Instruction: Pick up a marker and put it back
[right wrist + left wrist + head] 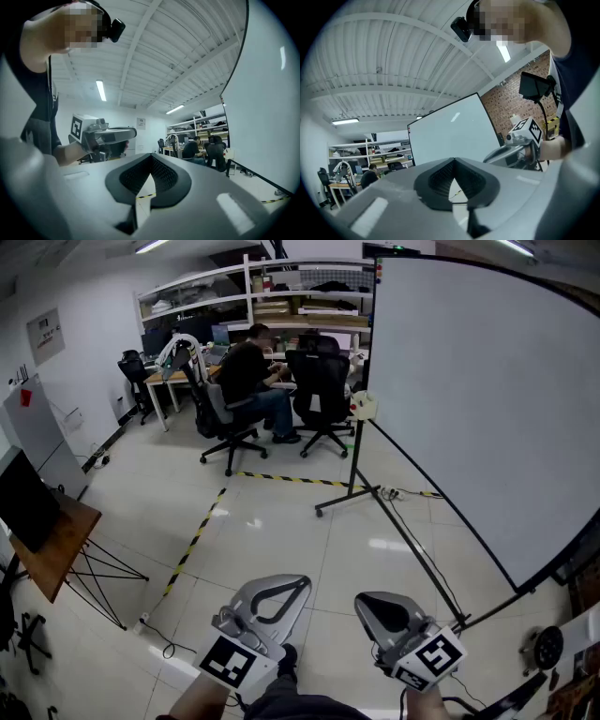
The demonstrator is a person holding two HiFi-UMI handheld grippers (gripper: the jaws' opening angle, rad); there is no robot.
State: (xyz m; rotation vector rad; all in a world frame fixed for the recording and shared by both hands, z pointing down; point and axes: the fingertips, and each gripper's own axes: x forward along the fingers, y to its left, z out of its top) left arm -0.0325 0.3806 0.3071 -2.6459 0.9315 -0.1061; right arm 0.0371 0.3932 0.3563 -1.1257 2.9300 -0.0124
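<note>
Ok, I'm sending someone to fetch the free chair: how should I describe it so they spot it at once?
Find the large white board on its black stand, at the right. Just past its left edge, below the white shelves, stands the black high-backed swivel chair. It is empty; the grey-backed chair to its left has a person sitting in it.

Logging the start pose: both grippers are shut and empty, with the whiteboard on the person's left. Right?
Not quite. The whiteboard stands on the person's right, as the head view shows. The left gripper and right gripper are shut and empty.
</note>
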